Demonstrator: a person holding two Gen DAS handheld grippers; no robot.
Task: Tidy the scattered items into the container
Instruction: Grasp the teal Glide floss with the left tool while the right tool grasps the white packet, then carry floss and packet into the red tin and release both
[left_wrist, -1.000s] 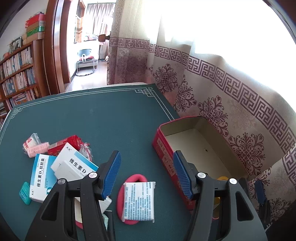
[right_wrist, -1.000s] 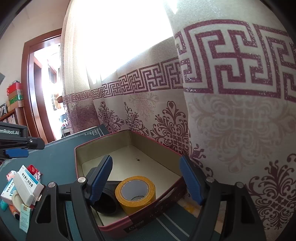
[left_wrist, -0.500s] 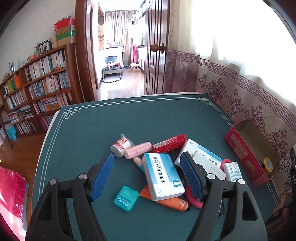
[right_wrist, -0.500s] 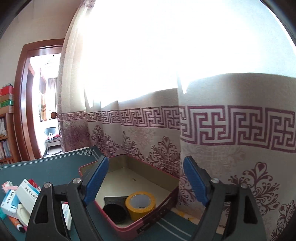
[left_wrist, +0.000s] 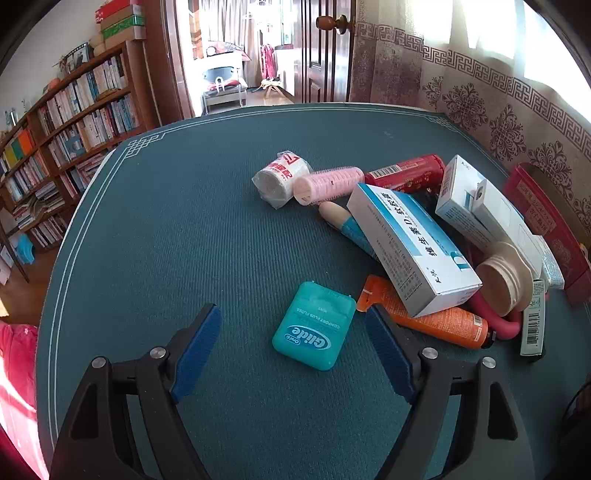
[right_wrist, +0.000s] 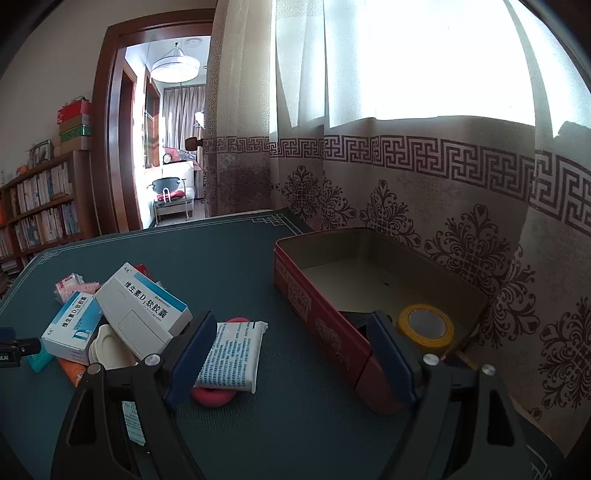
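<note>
Left tongs (left_wrist: 291, 347) are hanging over the worktop (left_wrist: 184, 221) with the jaws opening up wide, and nothing is gripped. The teal floss case (left_wrist: 314, 325) lies flat on the mat right in the gap between the blue pads (left_wrist: 197, 347), but neither pad touches it. Just past the right-hand pad there's the orange tube (left_wrist: 436, 319), pinned under the blue-and-white medicine box (left_wrist: 410, 240). Further out from the tongs sit a pink hair roller (left_wrist: 328, 184), a wrapped white roll (left_wrist: 280, 179) and a red tube (left_wrist: 406, 173), all bunched together. A second white box (left_wrist: 476, 203) and a round beige cap (left_wrist: 504, 280) pile up off to the right, with the red tin (left_wrist: 543, 221) at the far right edge.

Right tongs (right_wrist: 291, 354) are spread wide too and holding nothing. A white printed packet (right_wrist: 232, 354) lies just beside the left pad, resting on top of a pink ring (right_wrist: 214, 397). The container, that same red tin (right_wrist: 325, 321), has its near corner right against the right-hand pad from this angle, though I can't tell if they actually touch. Inside it, beyond the right pad, there's a roll of yellow tape (right_wrist: 424, 326) and something dark next to it that's mostly hidden. Off to the left of these tongs is the heap of medicine boxes (right_wrist: 144, 306), still out on the worktop.
</note>
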